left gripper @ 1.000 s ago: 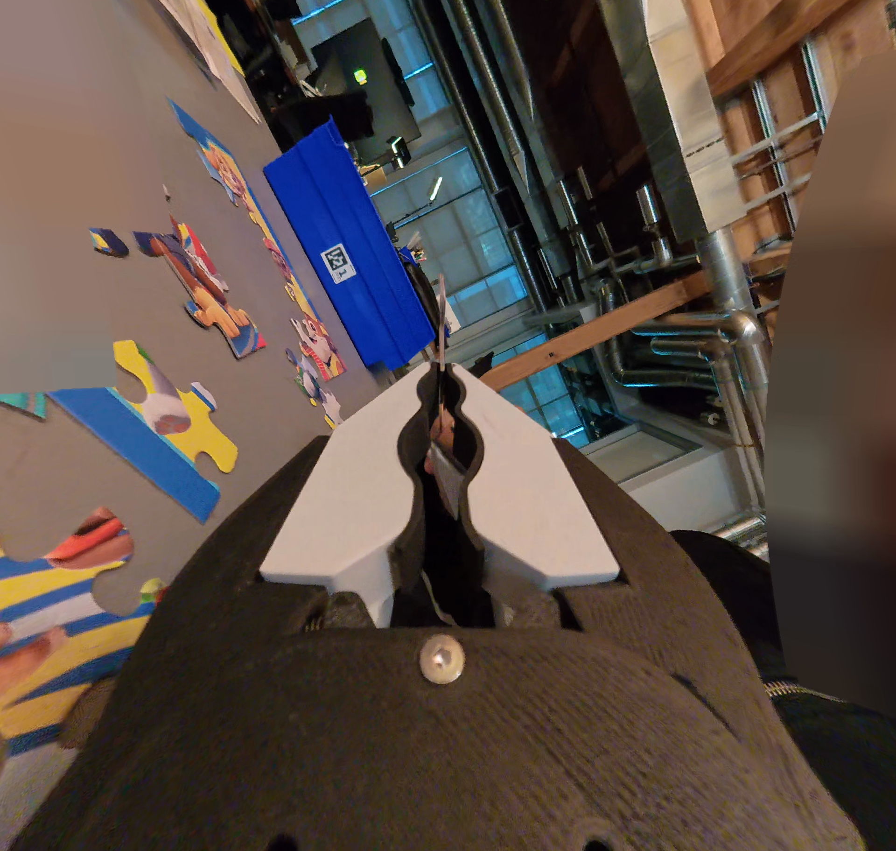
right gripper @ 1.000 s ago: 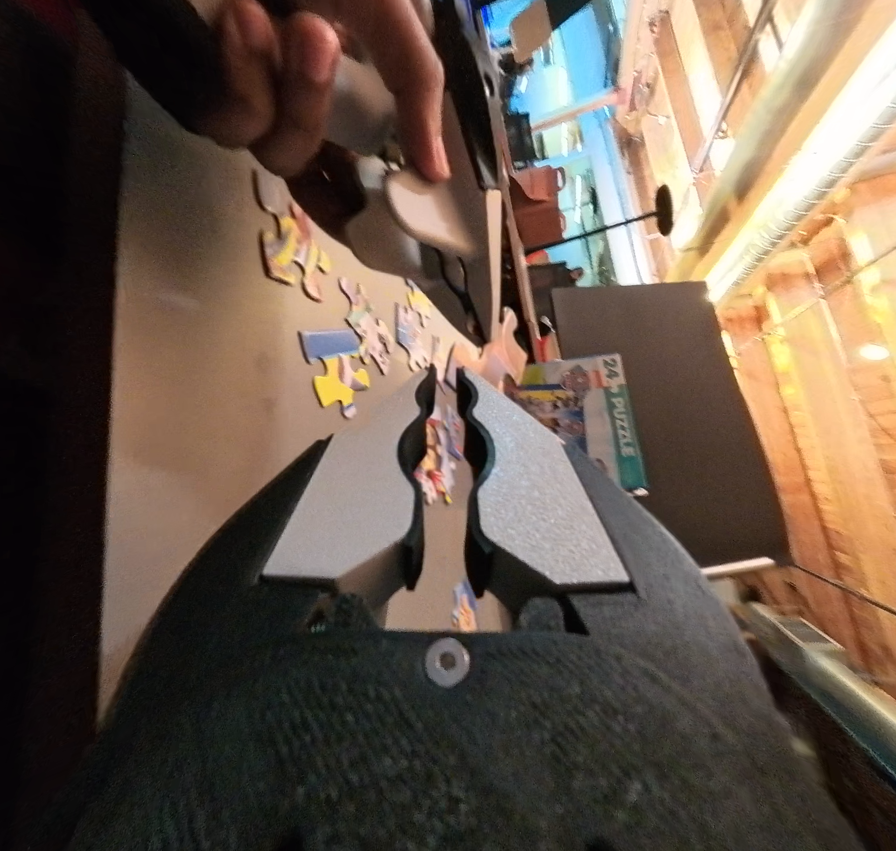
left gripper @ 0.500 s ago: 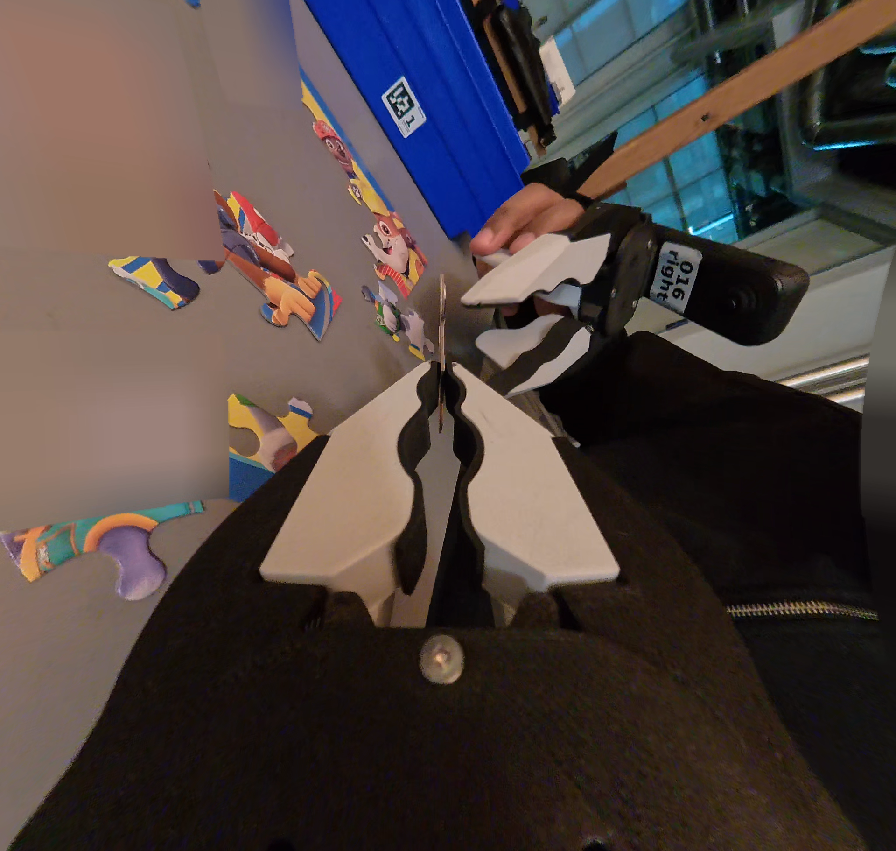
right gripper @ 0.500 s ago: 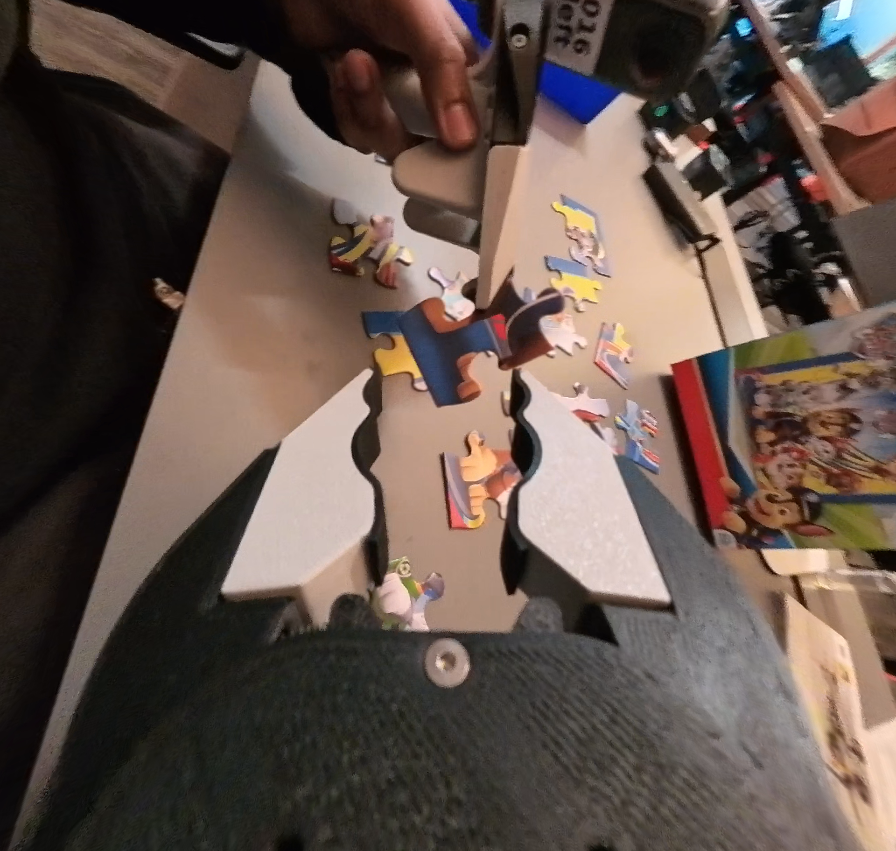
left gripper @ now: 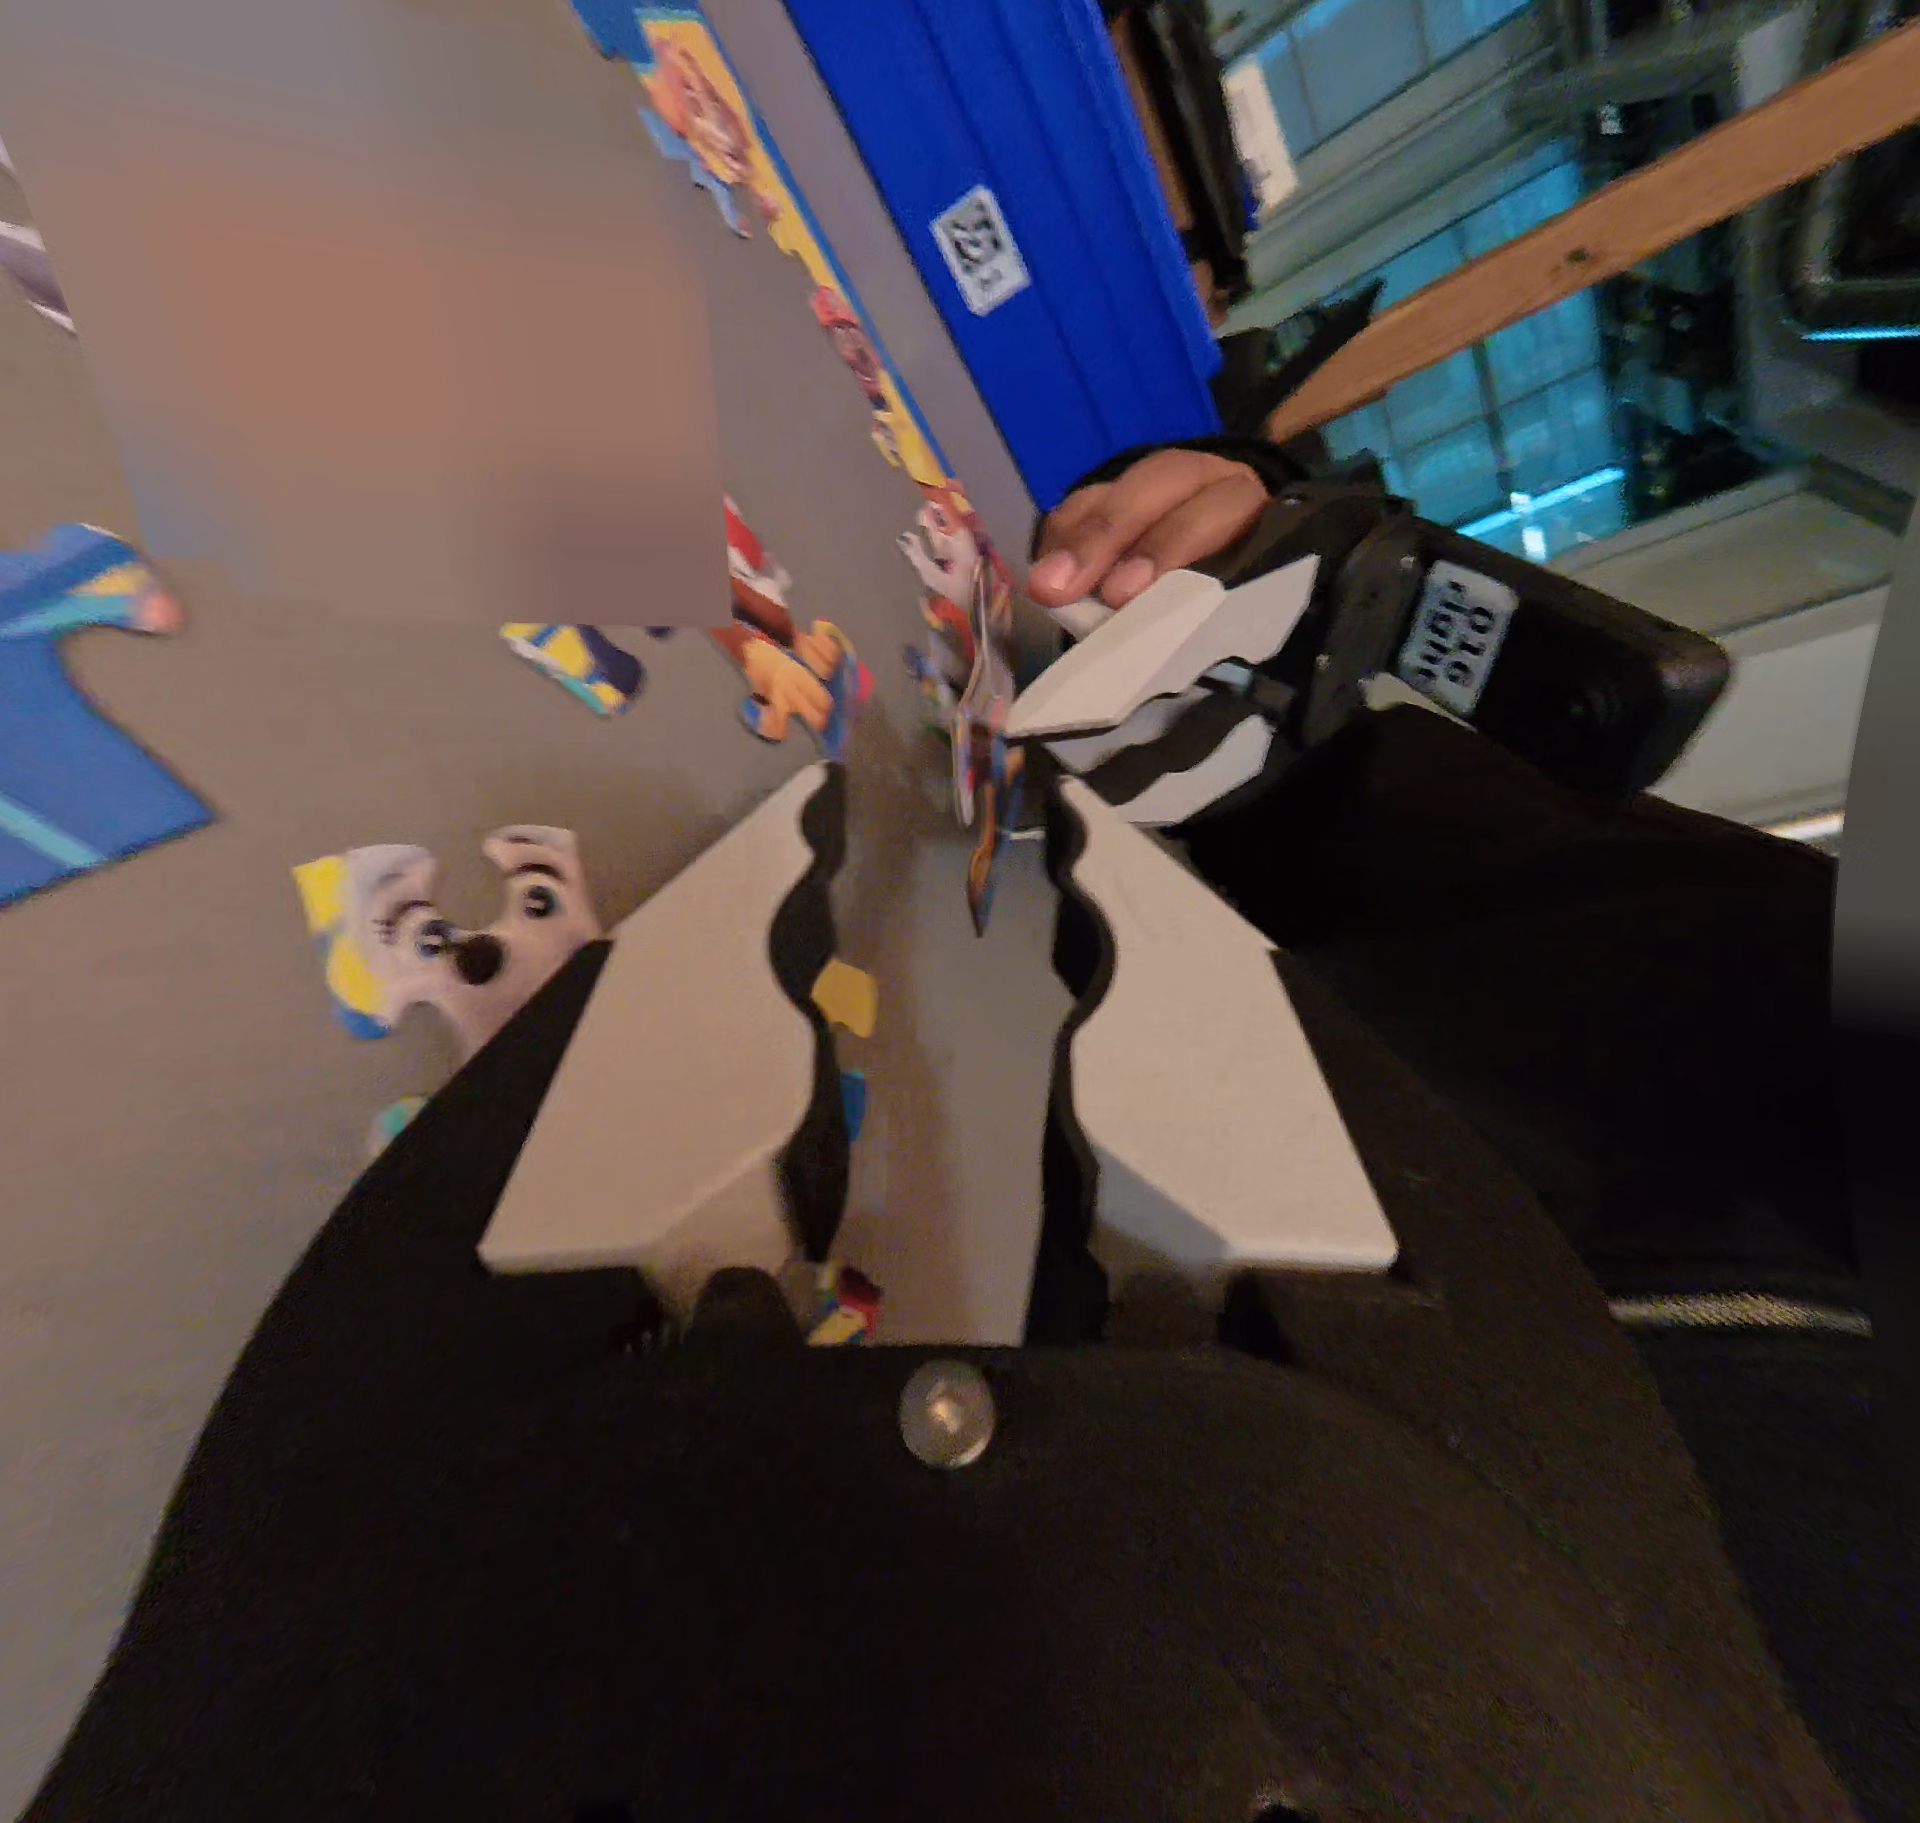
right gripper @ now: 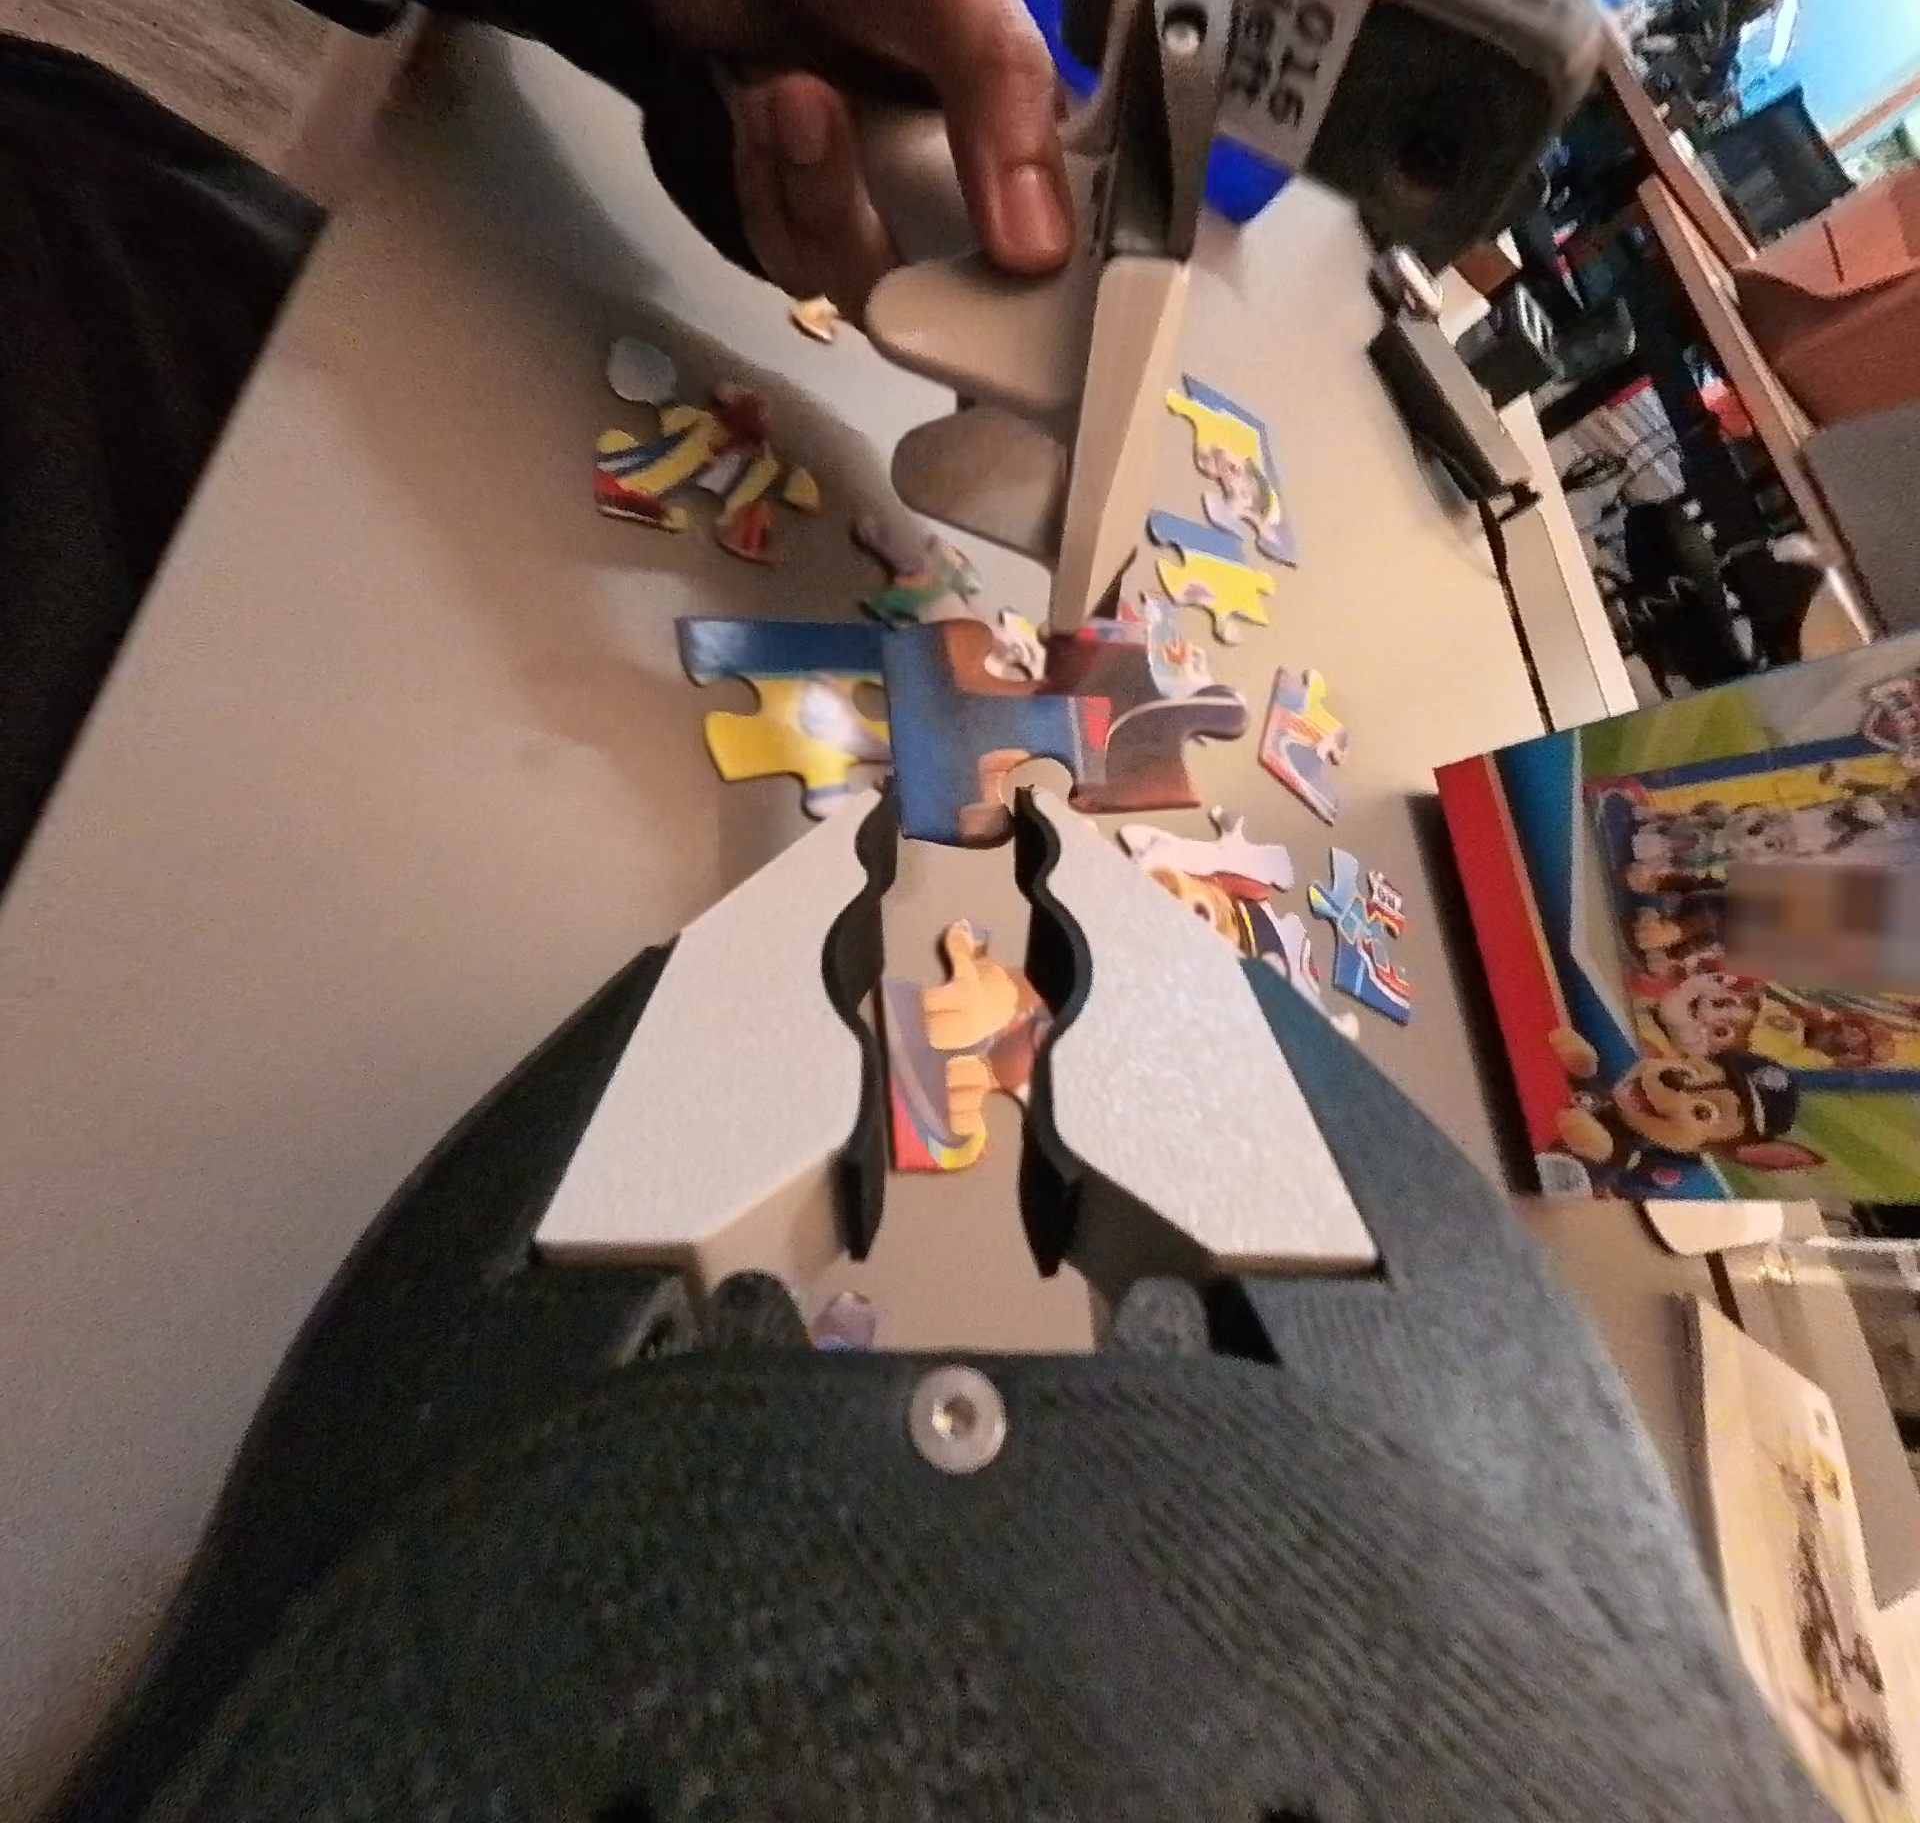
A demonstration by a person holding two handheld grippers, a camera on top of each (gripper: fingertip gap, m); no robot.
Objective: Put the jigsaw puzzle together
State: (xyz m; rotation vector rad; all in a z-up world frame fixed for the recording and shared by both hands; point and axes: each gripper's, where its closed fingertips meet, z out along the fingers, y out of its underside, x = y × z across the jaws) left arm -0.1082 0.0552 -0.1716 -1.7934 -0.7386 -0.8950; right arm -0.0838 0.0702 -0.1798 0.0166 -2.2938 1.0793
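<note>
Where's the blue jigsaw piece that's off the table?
Blue cardboard jigsaw piece: centre of right wrist view, lower edge between the right tongs' tips; left wrist view shows it edge-on between the open left tongs.

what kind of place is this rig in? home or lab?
Probably a lab or workshop, not a home: an industrial glazed wall and timber beam, a tagged blue bin, and a grey worktable strewn with jigsaw pieces.
</note>
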